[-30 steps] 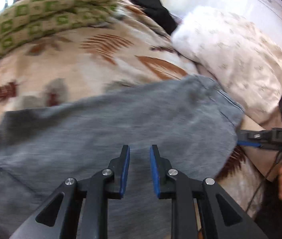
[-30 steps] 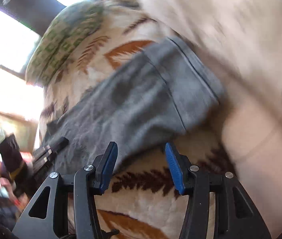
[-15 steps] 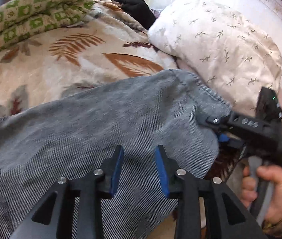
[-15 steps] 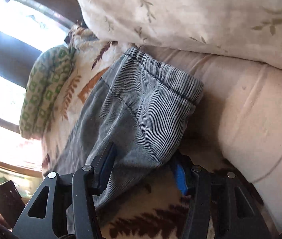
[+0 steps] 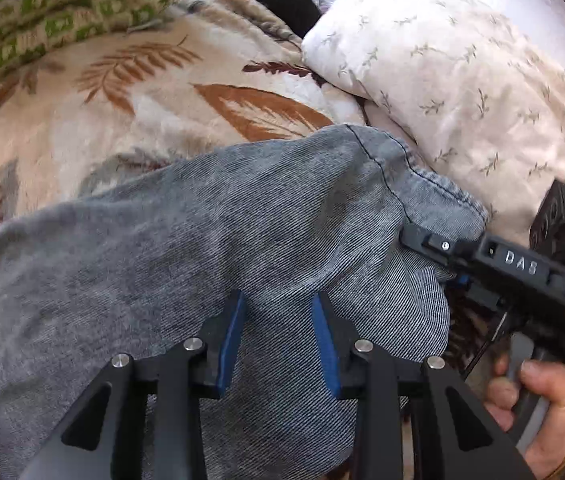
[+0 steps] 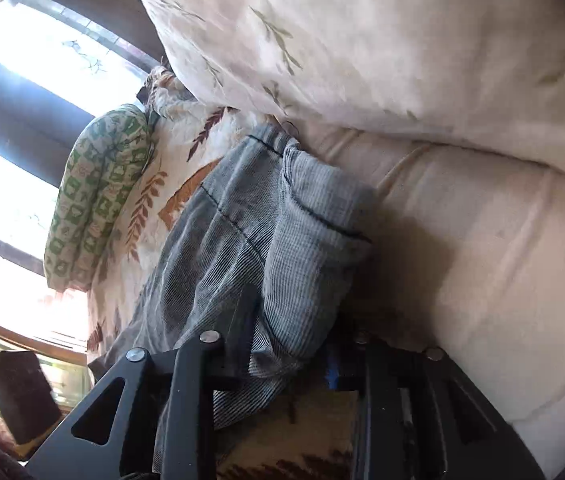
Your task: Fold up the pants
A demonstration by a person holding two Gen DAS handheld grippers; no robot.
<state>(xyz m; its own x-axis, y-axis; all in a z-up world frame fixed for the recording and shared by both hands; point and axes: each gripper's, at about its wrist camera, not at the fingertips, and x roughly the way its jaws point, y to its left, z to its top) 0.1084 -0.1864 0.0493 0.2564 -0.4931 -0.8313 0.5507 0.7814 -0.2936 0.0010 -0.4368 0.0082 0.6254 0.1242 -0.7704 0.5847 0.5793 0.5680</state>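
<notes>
A leaf-patterned bedspread (image 5: pixel 130 92), a sprigged white pillow (image 5: pixel 454 80), and bright windows (image 6: pixel 42 56) behind dark frames.

Right gripper (image 6: pixel 290 344) fingertips are buried in the bunched grey pants (image 6: pixel 282 240); whether the jaws are clamped cannot be told. In the left wrist view its lower finger is hidden under the hem. Pants (image 5: pixel 210 248) are cut off at the left and bottom edges. Dark object (image 6: pixel 18 392) at lower left is unidentifiable.
</notes>
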